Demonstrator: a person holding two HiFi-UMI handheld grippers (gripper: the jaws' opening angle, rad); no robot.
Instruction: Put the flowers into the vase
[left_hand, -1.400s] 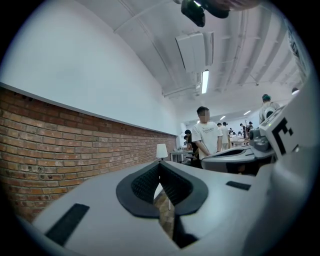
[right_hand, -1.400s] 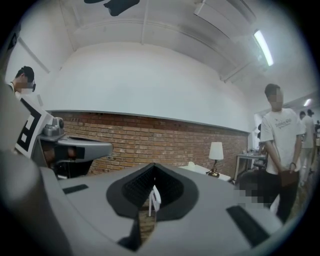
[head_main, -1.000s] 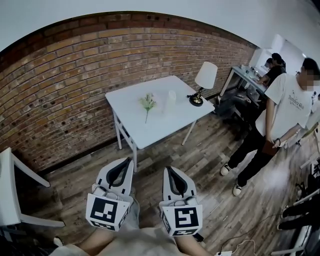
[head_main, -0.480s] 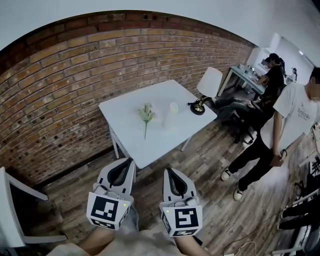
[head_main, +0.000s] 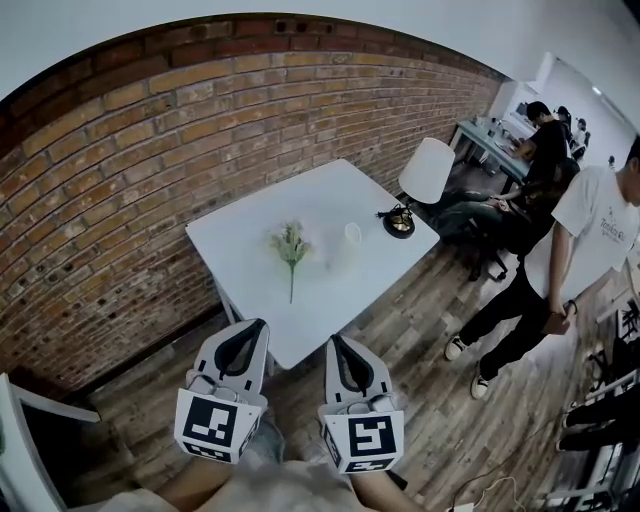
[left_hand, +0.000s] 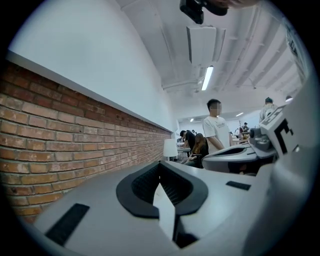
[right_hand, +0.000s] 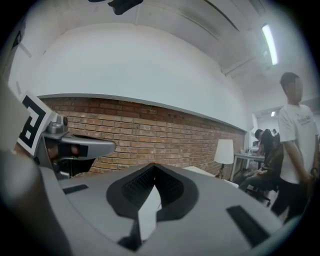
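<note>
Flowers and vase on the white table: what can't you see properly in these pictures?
- Vase, head view: too small and pale against the white table to tell its shape or contents.
- Flowers, head view: too small to count the blooms.
- Gripper views: the left gripper and right gripper block the tabletop with their own bodies, so no flowers or vase show there.

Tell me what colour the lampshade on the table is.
The lampshade is white, on a dark base; the head view shows it best.

An office: brick wall (head_main: 120, 170), people (head_main: 548, 150) working at a desk (head_main: 478, 130).
</note>
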